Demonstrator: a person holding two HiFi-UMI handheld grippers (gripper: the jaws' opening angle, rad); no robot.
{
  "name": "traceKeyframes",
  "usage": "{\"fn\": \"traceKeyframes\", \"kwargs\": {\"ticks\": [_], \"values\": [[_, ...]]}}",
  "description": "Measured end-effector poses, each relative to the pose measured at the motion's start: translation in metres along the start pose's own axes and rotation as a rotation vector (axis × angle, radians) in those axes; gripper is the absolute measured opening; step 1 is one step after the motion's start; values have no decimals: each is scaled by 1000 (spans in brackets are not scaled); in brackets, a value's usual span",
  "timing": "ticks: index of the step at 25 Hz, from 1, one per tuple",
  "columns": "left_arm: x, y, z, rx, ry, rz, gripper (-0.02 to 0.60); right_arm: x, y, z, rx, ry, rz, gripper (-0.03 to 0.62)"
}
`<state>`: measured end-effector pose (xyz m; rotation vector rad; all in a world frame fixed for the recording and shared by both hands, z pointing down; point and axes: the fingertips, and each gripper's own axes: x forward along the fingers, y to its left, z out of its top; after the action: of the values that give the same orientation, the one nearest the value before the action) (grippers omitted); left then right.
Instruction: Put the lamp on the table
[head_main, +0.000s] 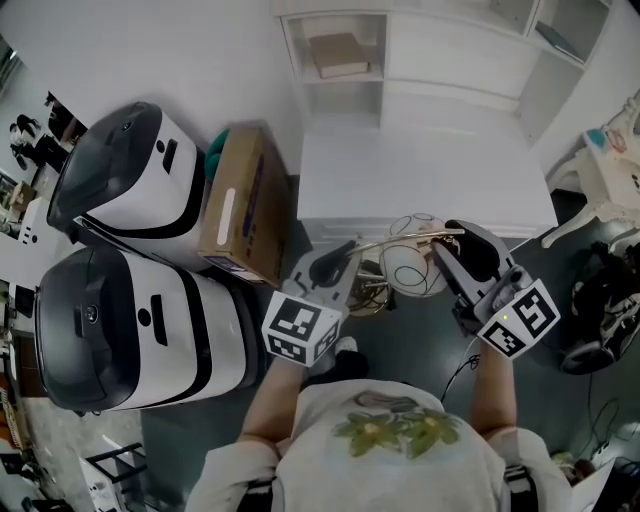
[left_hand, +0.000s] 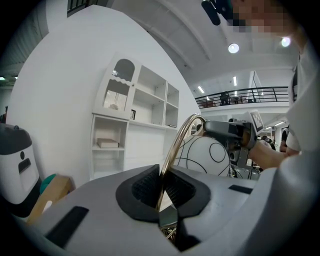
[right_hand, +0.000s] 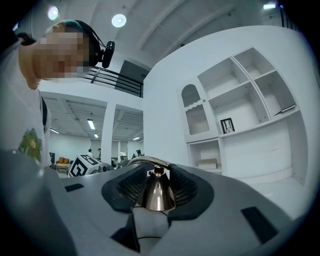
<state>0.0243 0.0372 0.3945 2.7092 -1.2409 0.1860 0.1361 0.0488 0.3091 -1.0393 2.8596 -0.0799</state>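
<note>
Head view is showing the lamp (head_main: 415, 262) hanging in the air just off the front edge of the white table (head_main: 420, 180), not resting on it. Its white globe with black lines is overlapping that edge, and its brass foot is hanging lower, away from the table.

The left gripper (head_main: 335, 265) is reaching in from the table's front left, and the right gripper (head_main: 455, 258) from the front right. Both are carrying the lamp between them.

Left gripper view is showing the left gripper (left_hand: 162, 187) with its jaws clenching the lamp's curved brass arm. The globe (left_hand: 205, 155) is sitting beyond it, with the right gripper (left_hand: 230, 131) on its far side.

Right gripper view is showing the right gripper (right_hand: 156, 182) with its jaws grasping the lamp's brass cone (right_hand: 156, 197) above the globe.

A shelf (head_main: 340, 60) is standing at the table's back, holding a book (head_main: 338, 52). A box (head_main: 240, 205) is leaning just left of the table, and two black-and-white machines (head_main: 130, 180) are standing further left.
</note>
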Motion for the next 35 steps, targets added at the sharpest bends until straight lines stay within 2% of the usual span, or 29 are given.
{"fn": "traceKeyframes", "kwargs": {"ticks": [16,22,35], "values": [[49,86,17,16,-12,-82,41,80,-42,-2,-29,-18,-79,158],[59,110,27,26,-22,-78,41,103,-52,3,-31,-24,-82,158],[83,158,44,-26,-26,-61,41,159,-80,13,-26,30,-41,158]]}}
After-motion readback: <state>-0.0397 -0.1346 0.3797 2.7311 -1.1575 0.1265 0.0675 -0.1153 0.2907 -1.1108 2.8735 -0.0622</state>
